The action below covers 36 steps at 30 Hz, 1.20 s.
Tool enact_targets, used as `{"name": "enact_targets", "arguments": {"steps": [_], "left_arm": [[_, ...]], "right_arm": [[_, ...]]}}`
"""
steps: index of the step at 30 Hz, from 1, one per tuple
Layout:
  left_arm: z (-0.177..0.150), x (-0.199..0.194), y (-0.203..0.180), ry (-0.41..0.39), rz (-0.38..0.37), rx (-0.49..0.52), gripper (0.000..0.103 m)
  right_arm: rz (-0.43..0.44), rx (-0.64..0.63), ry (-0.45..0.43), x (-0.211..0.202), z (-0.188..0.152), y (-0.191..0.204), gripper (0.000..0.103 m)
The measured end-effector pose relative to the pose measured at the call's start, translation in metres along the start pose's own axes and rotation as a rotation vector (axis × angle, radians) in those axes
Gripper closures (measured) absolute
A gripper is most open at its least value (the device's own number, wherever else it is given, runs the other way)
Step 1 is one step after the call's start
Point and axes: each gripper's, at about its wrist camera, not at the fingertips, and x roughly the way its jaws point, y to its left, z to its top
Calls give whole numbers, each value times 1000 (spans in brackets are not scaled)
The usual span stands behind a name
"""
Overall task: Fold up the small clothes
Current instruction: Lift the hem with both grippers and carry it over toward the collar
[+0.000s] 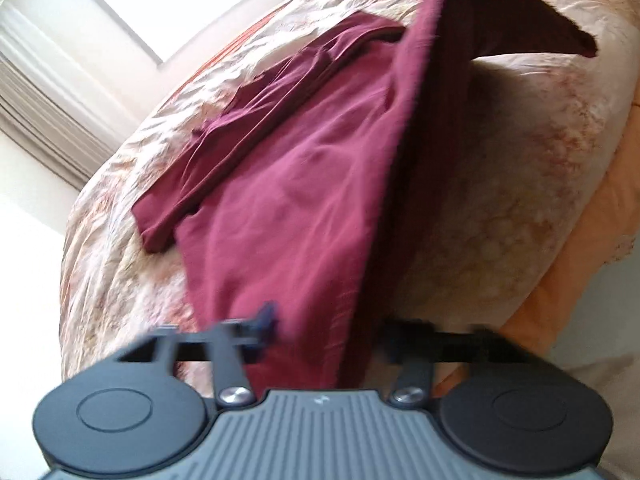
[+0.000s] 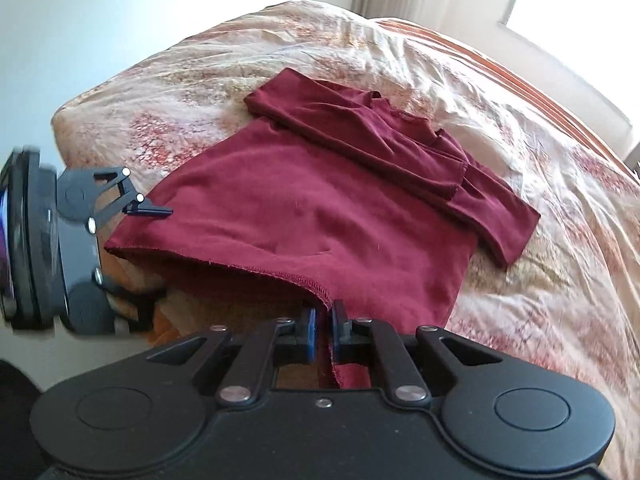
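A maroon T-shirt (image 2: 320,208) lies on the bed, its sleeves folded in over the upper part. My right gripper (image 2: 324,328) is shut on the shirt's hem at the near edge and lifts it slightly. My left gripper (image 2: 154,210) shows at the left of the right wrist view, its fingers wide apart around the hem's other corner. In the left wrist view the shirt (image 1: 288,208) hangs between the spread fingers of my left gripper (image 1: 324,332), blurred by motion, and rises to the top right.
The bed (image 2: 540,280) has a crumpled cream and orange floral cover. An orange sheet edge (image 1: 580,260) shows on its side. A window (image 1: 168,0) and curtain (image 1: 36,112) stand behind the bed.
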Motion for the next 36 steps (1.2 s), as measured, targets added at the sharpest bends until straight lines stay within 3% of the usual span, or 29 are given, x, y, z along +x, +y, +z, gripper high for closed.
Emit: {"name": "enact_targets", "arguments": {"steps": [2, 4, 7, 11, 18, 23, 26, 33, 36], "left_arm": [[-2, -4, 16, 22, -28, -7, 72], [-2, -10, 31, 35, -50, -12, 86], [3, -21, 51, 54, -76, 8, 91], [26, -33, 85, 39, -183, 43, 94], [101, -17, 174, -44, -326, 32, 95], [159, 23, 245, -61, -423, 0, 95], [183, 54, 267, -50, -435, -9, 95], [218, 133, 289, -6, -347, -77, 95], [230, 167, 296, 23, -312, -128, 89]], "right_arm": [[23, -23, 4, 0, -2, -6, 96], [54, -31, 14, 0, -6, -10, 96], [79, -94, 33, 2, -13, -9, 96], [96, -98, 34, 1, -6, -23, 96], [21, -89, -22, 3, 53, -75, 96], [-53, -87, -11, 21, 110, -114, 96], [-77, -86, -1, 44, 141, -137, 96], [-104, -128, 34, 120, 200, -184, 96], [-89, -107, 47, 157, 219, -207, 95]]}}
